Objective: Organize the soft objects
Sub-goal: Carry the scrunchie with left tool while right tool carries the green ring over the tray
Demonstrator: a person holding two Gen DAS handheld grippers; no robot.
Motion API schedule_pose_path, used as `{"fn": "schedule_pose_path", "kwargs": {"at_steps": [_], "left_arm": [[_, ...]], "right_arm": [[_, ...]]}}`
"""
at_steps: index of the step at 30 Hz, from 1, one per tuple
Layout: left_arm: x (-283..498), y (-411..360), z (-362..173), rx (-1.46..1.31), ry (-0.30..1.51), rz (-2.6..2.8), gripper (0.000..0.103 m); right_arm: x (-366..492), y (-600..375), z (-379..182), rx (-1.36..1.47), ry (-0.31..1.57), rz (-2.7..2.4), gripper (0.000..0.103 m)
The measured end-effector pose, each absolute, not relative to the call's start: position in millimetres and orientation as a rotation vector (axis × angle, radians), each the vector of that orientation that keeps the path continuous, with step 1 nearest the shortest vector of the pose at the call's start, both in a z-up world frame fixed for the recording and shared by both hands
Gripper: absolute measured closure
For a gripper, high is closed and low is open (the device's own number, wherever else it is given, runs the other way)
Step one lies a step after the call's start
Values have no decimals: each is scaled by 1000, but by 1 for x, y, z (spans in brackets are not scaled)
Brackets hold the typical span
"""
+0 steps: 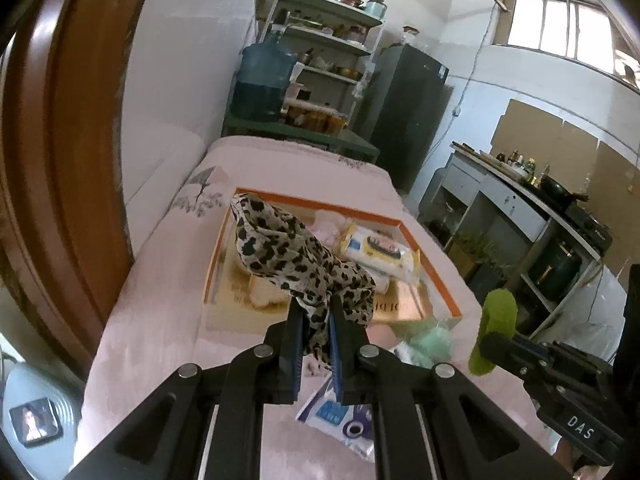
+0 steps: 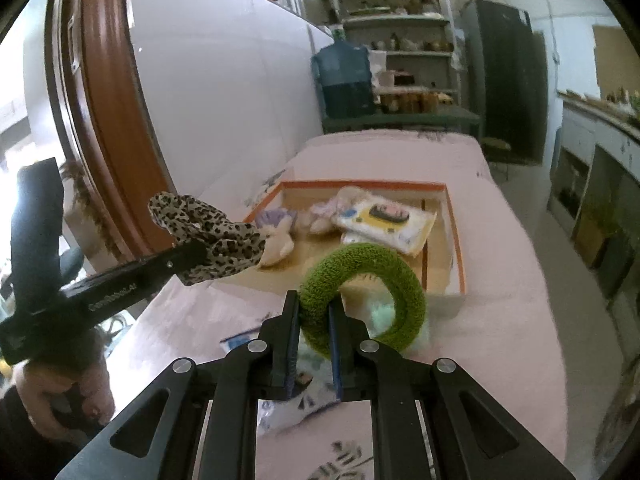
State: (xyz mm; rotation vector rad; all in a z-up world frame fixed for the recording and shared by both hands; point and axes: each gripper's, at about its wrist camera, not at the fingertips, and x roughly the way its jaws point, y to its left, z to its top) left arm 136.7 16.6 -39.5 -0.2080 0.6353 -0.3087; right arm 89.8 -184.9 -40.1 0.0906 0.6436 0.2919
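My left gripper (image 1: pixel 315 312) is shut on a leopard-print cloth scrunchie (image 1: pixel 288 248) and holds it in the air in front of the orange-rimmed cardboard box (image 1: pixel 436 276). It also shows in the right wrist view (image 2: pixel 208 236). My right gripper (image 2: pixel 315 308) is shut on a green fuzzy ring scrunchie (image 2: pixel 400 280), held above the near edge of the box (image 2: pixel 456 236); it also shows in the left wrist view (image 1: pixel 498 328). The box holds a wipes pack (image 2: pixel 386 220) and several soft pastel items (image 2: pixel 276 220).
The box sits on a pink-covered table (image 2: pixel 512 300). A pale green fluffy item (image 1: pixel 430 340) and a blue-and-white packet (image 1: pixel 340 420) lie on the cloth near me. A brown door frame (image 1: pixel 60 160) stands left; shelves (image 1: pixel 328 60) and a dark fridge (image 1: pixel 408 112) stand behind.
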Motion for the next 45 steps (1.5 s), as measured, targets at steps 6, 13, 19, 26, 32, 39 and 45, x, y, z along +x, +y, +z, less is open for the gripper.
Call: {"fn": "schedule_pose_path", "kwargs": {"at_steps": [6, 13, 19, 26, 32, 39, 45], "left_arm": [[153, 14, -25, -212, 607, -316, 92], [173, 5, -11, -205, 574, -319, 92], [184, -6, -7, -188, 570, -315, 92], [195, -17, -7, -162, 579, -308, 92], [214, -18, -11, -183, 610, -305, 92], [252, -21, -13, -173, 659, -278, 92], [289, -18, -22, -212, 726, -269, 92]], "right_arm": [[107, -185, -25, 46, 608, 290, 90], [134, -187, -17, 45, 599, 286, 90], [153, -194, -16, 70, 602, 280, 90], [169, -195, -13, 56, 600, 275, 90], [184, -194, -11, 36, 609, 278, 90], [206, -196, -11, 9, 631, 288, 90], [235, -201, -15, 16, 678, 302, 90]]}}
